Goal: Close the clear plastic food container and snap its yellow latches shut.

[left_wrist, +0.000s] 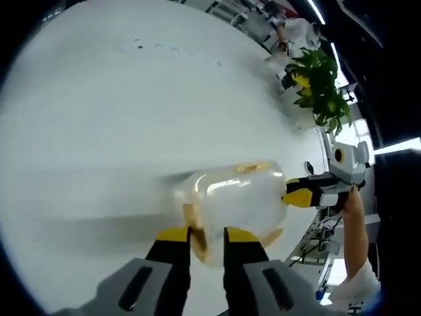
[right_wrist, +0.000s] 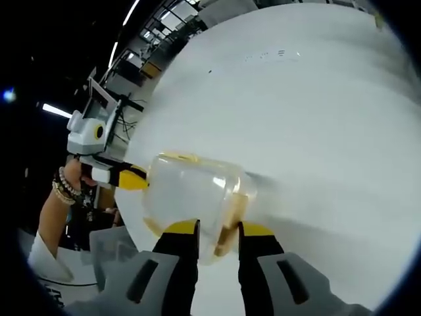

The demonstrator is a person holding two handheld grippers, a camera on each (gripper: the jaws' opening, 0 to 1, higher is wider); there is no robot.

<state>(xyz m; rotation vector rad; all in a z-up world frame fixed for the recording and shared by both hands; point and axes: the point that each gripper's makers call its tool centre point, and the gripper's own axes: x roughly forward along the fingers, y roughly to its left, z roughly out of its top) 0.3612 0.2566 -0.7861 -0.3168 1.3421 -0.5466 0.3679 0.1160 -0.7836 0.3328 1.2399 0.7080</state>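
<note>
Clear container [left_wrist: 233,204] sits on a white table [left_wrist: 131,99], lid on, between the two grippers, which hold it from opposite ends. Left gripper view: left gripper [left_wrist: 207,238] has its jaws pressed onto the near edge of the container, pinching a yellow latch [left_wrist: 196,232] between the yellow-tipped fingers [left_wrist: 172,236]. The right gripper [left_wrist: 297,195] comes in from the right, tips touching the far end; a hand [left_wrist: 352,204] holds it. Right gripper view: right gripper [right_wrist: 219,232] likewise pinches the near end, a latch [right_wrist: 229,224] between its fingers [right_wrist: 181,230]. The left gripper [right_wrist: 135,179] comes in from the left, tips at the container's far end, held by a hand [right_wrist: 71,176] with bead bracelets [right_wrist: 62,187]. A green plant [left_wrist: 322,89] stands near the table's far edge in the left gripper view.
</note>
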